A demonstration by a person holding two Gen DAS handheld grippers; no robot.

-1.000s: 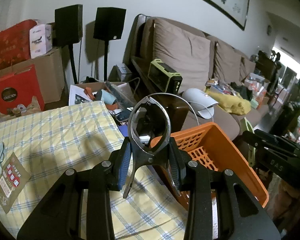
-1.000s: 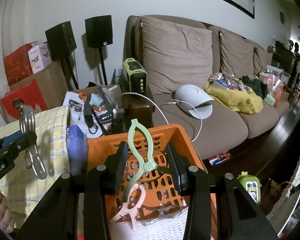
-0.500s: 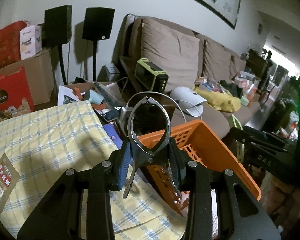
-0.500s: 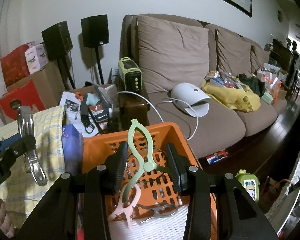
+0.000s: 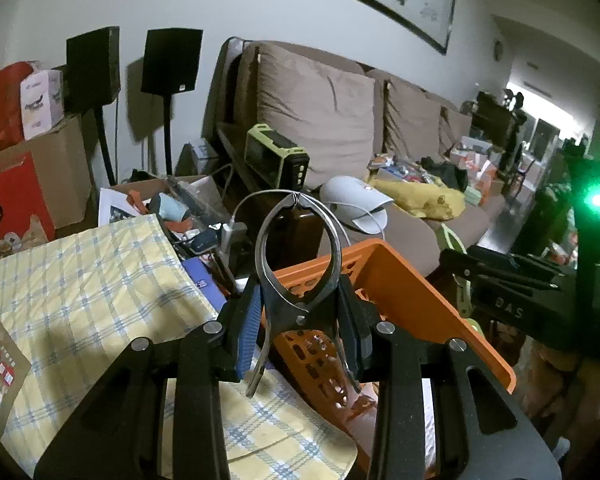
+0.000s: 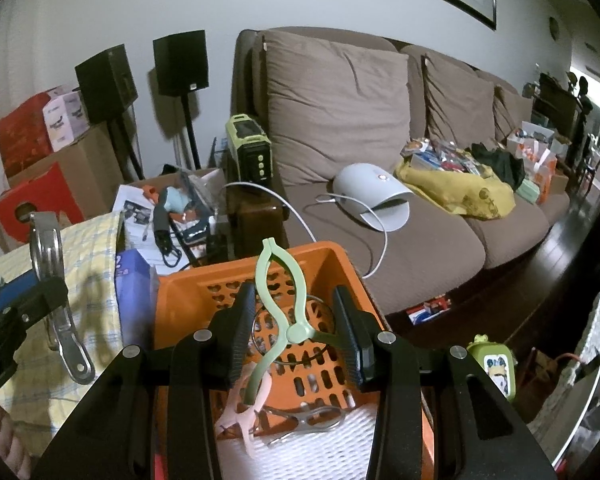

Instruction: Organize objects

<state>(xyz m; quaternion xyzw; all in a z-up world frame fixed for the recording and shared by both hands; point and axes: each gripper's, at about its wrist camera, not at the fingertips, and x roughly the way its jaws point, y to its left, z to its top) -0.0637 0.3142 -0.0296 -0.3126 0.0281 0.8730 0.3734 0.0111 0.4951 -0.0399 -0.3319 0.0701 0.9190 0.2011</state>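
Above orange basket (image 6: 342, 264) — right gripper (image 6: 300, 330) clamps green clip (image 6: 280, 280).

basket (image 6: 342, 268): orange | held clips: silver metal (image 5: 298, 256), pale green (image 6: 282, 300) | clip lying in basket (image 6: 240, 412): pink | cloth (image 5: 88, 280): yellow, blue-checked | sofa cushions (image 6: 336, 104): brown

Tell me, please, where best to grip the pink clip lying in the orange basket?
Grip the pink clip across its two handle arms, from above: it lies flat on the basket's white liner, its sides are free, and the metal clip lies to its right.
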